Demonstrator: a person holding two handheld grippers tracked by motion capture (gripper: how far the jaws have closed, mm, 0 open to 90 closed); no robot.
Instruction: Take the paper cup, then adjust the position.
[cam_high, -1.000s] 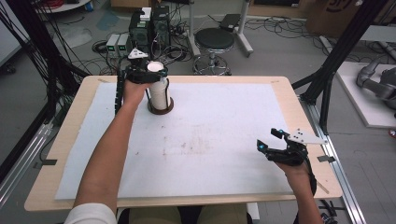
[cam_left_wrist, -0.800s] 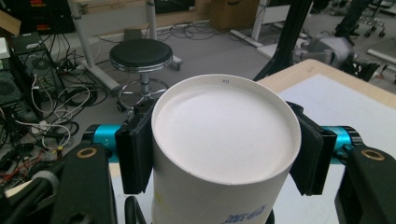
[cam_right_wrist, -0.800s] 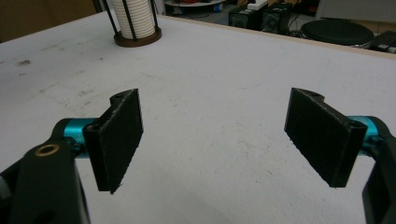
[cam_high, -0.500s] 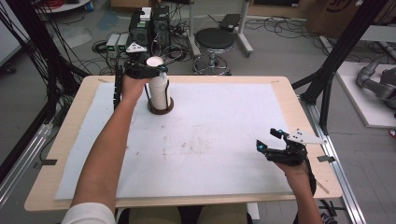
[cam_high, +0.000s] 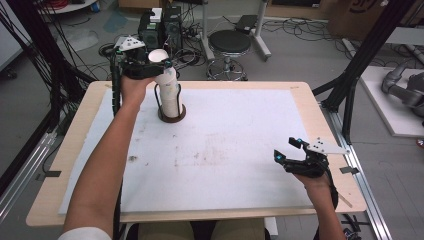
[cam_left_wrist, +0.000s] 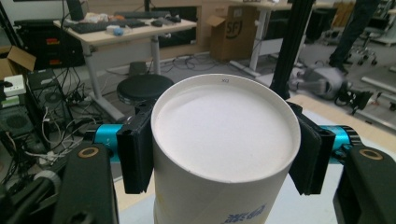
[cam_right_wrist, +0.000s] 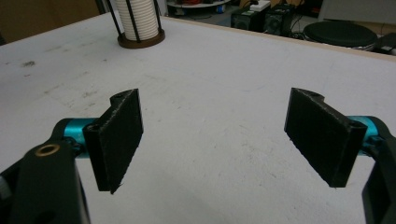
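Observation:
A stack of white paper cups (cam_high: 170, 95) stands in a black wire holder with a round brown base (cam_high: 172, 116) at the far left of the table. My left gripper (cam_high: 159, 61) is shut on the top cup (cam_high: 160, 56), which is upside down and raised partway off the stack. In the left gripper view both black pads (cam_left_wrist: 135, 154) press on the sides of that cup (cam_left_wrist: 226, 116). My right gripper (cam_high: 286, 149) rests open near the front right of the table with nothing between its jaws (cam_right_wrist: 215, 135). The right gripper view has the cup stack (cam_right_wrist: 137, 18) far off.
A white mat (cam_high: 240, 130) covers the wooden tabletop. Behind the table stand a black stool (cam_high: 229, 42), computer boxes (cam_high: 160, 25) and loose cables. A black frame post (cam_high: 350, 90) rises at the table's right edge.
My left gripper has risen with the top cup, drawing it up from the stack. The right gripper has kept still.

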